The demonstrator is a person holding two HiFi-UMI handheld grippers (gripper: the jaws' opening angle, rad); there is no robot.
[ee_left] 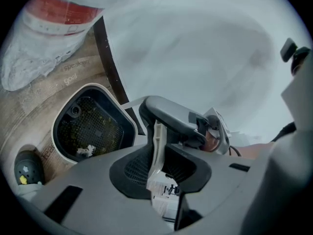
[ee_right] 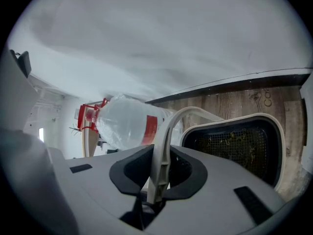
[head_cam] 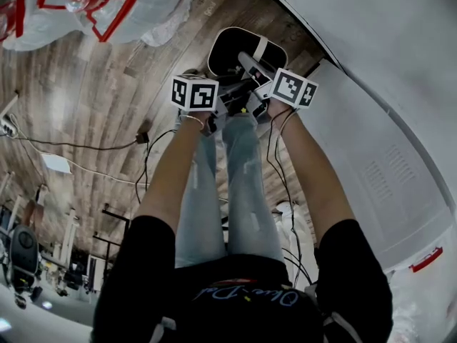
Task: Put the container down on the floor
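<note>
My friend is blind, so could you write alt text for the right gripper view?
The right hand-held gripper is shut on the pale handle of a container with a dark mesh inside, wood floor behind it. A clear bottle with a red label shows at left.

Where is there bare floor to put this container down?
Bare wood floor lies left of the container, between the wrapped water bottles and the cable. Right is crowded: the white wall runs close beside the container.
</note>
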